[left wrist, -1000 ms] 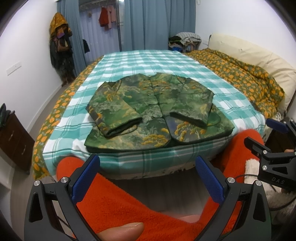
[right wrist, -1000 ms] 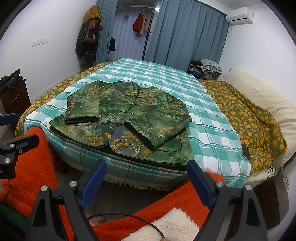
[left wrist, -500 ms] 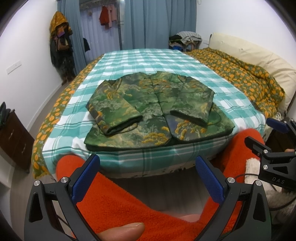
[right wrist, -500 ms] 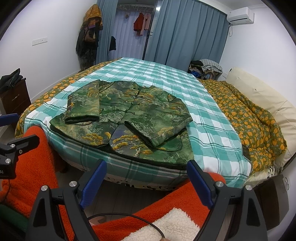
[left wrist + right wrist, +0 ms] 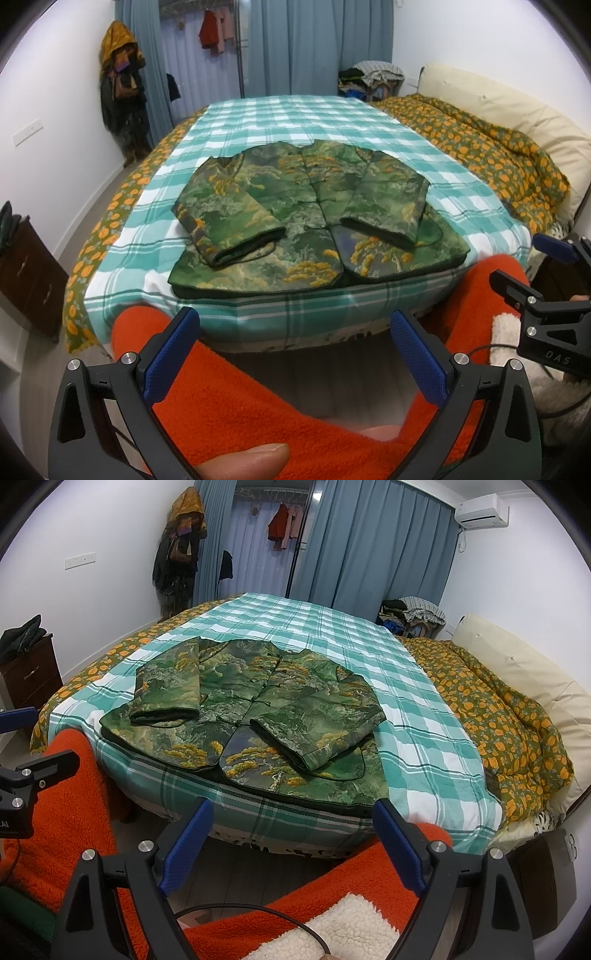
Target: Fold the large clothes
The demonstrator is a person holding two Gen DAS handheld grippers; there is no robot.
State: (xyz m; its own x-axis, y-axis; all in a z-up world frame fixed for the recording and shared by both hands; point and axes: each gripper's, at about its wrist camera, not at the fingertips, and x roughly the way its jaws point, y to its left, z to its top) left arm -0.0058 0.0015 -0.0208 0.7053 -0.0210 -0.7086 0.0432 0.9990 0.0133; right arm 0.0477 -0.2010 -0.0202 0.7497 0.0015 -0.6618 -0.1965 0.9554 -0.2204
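Note:
A green jacket with a yellow and green landscape print (image 5: 306,218) lies flat at the near end of the bed, both sleeves folded in over its front. It also shows in the right wrist view (image 5: 258,716). My left gripper (image 5: 295,332) is open and empty, held off the foot of the bed, short of the jacket's hem. My right gripper (image 5: 291,823) is open and empty, at the same distance, to the right. Each gripper appears at the edge of the other's view.
The bed has a teal checked sheet (image 5: 295,118) and an orange-flowered quilt (image 5: 480,147) bunched along the right by a cream headboard (image 5: 535,675). Orange fleece (image 5: 236,398) lies below the grippers. A dark dresser (image 5: 29,672) stands at the left. Clothes hang by the blue curtains.
Both grippers have risen slightly, so the jacket sits a little lower in each view. The jacket has not moved and both grippers stay open.

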